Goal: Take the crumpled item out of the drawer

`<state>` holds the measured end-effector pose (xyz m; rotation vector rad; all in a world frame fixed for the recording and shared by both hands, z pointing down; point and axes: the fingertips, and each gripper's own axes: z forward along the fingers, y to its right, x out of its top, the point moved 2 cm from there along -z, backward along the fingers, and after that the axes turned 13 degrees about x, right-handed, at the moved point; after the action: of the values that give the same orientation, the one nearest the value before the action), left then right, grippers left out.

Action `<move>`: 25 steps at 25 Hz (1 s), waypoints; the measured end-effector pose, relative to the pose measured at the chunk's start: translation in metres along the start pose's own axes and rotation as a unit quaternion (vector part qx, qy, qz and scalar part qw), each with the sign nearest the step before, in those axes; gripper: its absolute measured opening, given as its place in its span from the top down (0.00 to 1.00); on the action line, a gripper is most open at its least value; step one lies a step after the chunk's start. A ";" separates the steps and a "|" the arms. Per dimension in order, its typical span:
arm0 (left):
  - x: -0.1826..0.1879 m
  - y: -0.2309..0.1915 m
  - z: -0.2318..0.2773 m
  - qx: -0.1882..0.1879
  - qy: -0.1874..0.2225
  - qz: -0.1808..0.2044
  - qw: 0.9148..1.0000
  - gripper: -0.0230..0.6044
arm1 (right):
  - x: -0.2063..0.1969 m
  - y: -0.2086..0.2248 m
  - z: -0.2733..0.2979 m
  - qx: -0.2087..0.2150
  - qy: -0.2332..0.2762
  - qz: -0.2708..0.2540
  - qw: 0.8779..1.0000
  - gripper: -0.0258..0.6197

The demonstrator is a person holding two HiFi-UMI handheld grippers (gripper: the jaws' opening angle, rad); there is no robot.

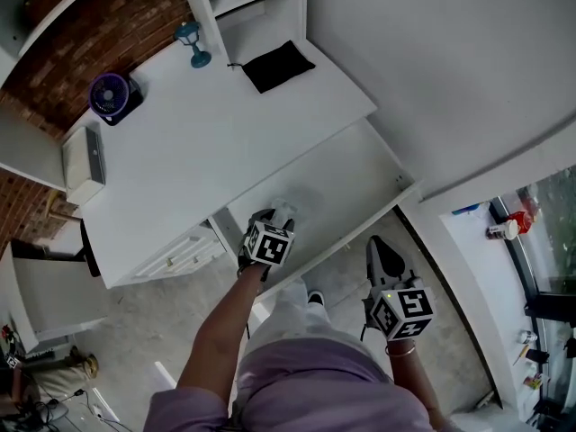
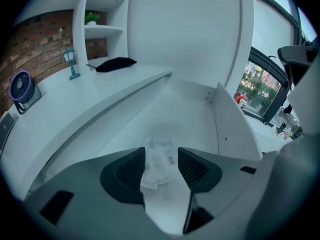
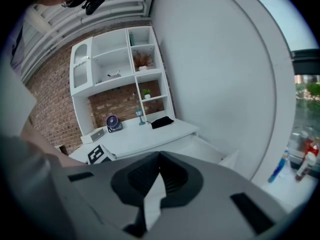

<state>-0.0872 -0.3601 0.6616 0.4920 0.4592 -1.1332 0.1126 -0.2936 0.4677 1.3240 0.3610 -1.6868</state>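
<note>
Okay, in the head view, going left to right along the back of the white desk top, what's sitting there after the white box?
purple fan → blue lantern ornament → black pouch

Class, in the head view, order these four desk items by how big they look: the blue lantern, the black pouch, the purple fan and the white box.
1. white box, largest
2. purple fan and black pouch, too alike to rank
3. blue lantern, smallest
</note>
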 end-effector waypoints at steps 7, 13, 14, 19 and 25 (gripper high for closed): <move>-0.016 0.000 0.026 -0.008 -0.036 0.015 0.999 0.64 | -0.005 0.004 0.008 -0.016 -0.012 0.010 1.000 0.96; -0.023 0.003 0.041 -0.022 -0.055 0.028 0.998 0.64 | -0.008 0.005 0.014 -0.028 -0.014 0.021 0.999 0.96; -0.024 0.004 0.043 -0.023 -0.058 0.029 0.998 0.64 | -0.008 0.005 0.014 -0.030 -0.015 0.024 0.999 0.96; -0.026 0.006 0.049 -0.027 -0.069 0.027 0.997 0.69 | -0.012 0.007 0.014 -0.036 -0.017 0.031 0.999 0.96; -0.023 0.009 0.045 -0.030 -0.069 0.034 0.997 0.78 | -0.009 0.004 0.018 -0.030 -0.014 0.029 0.999 0.96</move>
<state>-0.0825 -0.3663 0.7123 0.3729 0.3530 -1.0772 0.1052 -0.3038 0.4837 1.2538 0.3511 -1.6314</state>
